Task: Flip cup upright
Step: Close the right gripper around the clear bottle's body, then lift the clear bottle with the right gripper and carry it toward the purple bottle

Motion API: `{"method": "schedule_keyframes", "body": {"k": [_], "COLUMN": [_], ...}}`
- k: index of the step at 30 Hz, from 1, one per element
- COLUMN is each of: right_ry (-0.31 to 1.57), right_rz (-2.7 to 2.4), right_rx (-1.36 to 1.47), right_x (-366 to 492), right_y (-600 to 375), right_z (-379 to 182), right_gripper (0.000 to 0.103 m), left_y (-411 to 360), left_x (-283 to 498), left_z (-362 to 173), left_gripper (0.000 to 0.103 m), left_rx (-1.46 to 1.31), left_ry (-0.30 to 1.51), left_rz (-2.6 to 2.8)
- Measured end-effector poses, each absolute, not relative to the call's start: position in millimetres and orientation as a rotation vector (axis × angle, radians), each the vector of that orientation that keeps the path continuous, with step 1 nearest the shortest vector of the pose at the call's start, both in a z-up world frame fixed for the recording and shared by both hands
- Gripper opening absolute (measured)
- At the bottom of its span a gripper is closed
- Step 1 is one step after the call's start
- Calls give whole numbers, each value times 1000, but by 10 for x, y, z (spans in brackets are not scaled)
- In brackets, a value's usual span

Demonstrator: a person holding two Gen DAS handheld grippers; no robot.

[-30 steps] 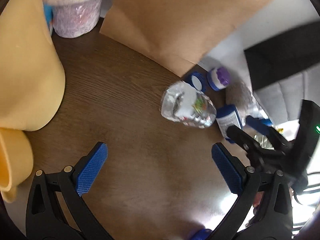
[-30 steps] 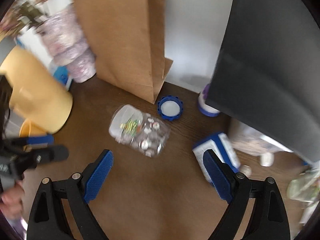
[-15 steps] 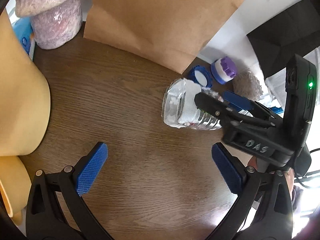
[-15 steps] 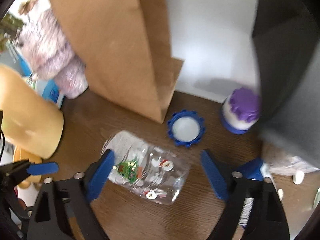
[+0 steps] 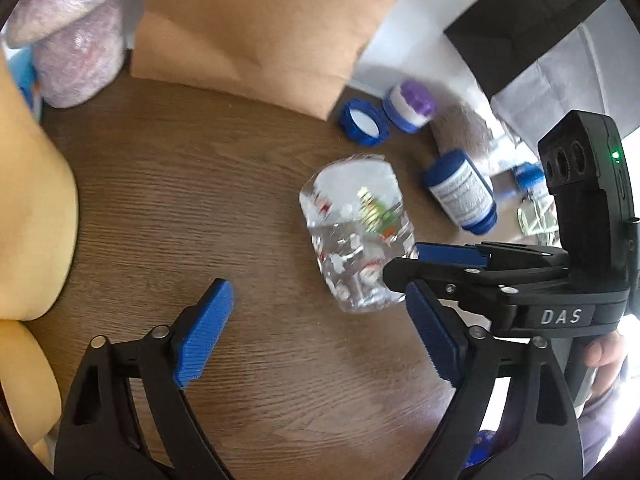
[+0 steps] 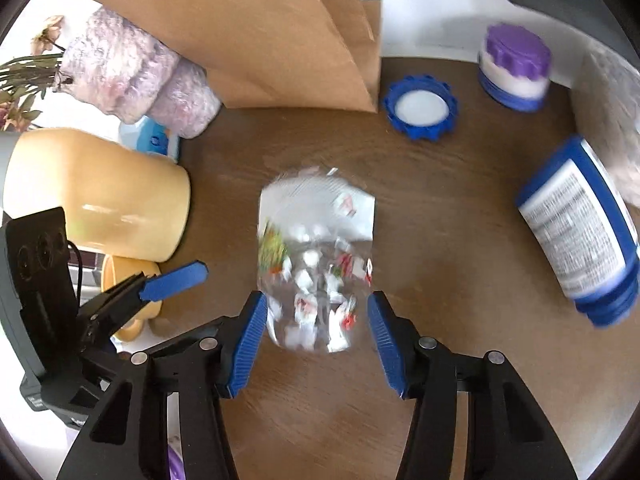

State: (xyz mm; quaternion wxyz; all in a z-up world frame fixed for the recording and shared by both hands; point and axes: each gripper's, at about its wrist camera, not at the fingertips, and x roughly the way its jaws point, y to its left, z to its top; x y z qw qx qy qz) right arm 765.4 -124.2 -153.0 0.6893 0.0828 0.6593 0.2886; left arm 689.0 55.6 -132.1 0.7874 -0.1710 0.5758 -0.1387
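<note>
A clear plastic cup (image 6: 316,264) printed with small Christmas figures lies on its side on the brown wooden table (image 6: 440,240). It also shows in the left wrist view (image 5: 356,236). My right gripper (image 6: 318,344) has its jaws around the cup's near end, a blue pad close on each side, with small gaps still showing. In the left wrist view the right gripper (image 5: 404,268) reaches the cup from the right. My left gripper (image 5: 320,344) is open and empty, to the left of the cup and nearer than it.
A brown paper bag (image 6: 256,32) stands behind the cup. A yellow pot (image 6: 96,192) lies at the left. A blue lid (image 6: 420,108), a purple-capped jar (image 6: 514,68) and a blue-capped bottle (image 6: 580,232) lie at the right.
My right gripper has moved down and forward, and its jaws have narrowed around the cup. The cup has turned, its length now pointing away from my right gripper. My left gripper has stayed open.
</note>
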Motion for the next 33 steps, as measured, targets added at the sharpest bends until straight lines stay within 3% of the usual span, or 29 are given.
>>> {"method": "schedule_keyframes", "body": {"k": [2, 11, 12, 14, 15, 22, 27, 28, 30, 33], "right_ry": [1467, 1324, 1332, 1355, 1367, 1384, 1428, 1419, 1395, 1322], "right_rz": [636, 543, 533, 517, 512, 544, 732, 783, 841, 883], "right_rx": [231, 133, 132, 138, 137, 202, 451, 498, 523, 508], "right_x": [7692, 7569, 7571, 7575, 7573, 7564, 7457, 7412, 7308, 7178], "right_y": [-1358, -1706, -1736, -1782, -1771, -1817, -1769, -1756, -1714, -1638], "right_z": [-1489, -1043, -1058, -1128, -1169, -1222, -1224, -1176, -1044, -802], "right_gripper": [57, 58, 58, 58, 58, 58, 58, 59, 74, 74], "left_y": [468, -307, -343, -368, -376, -408, -263, -249, -279, -357], "left_x": [6950, 7122, 7182, 7243, 7260, 7089, 6728, 6658, 6488, 6262], "left_z": [-1339, -1287, -1340, -1382, -1399, -1317, -824, -736, -519, -226], "left_gripper": [99, 103, 102, 78, 73, 70, 70, 71, 71, 72], "left_rx": [-323, 150, 137, 117, 121, 218, 171, 171, 186, 220], "left_ry": [1253, 1213, 1243, 1242, 1237, 1187, 1064, 1043, 986, 887], "left_rz": [-309, -205, -208, -208, -200, -221, -364, -390, -451, -533]}}
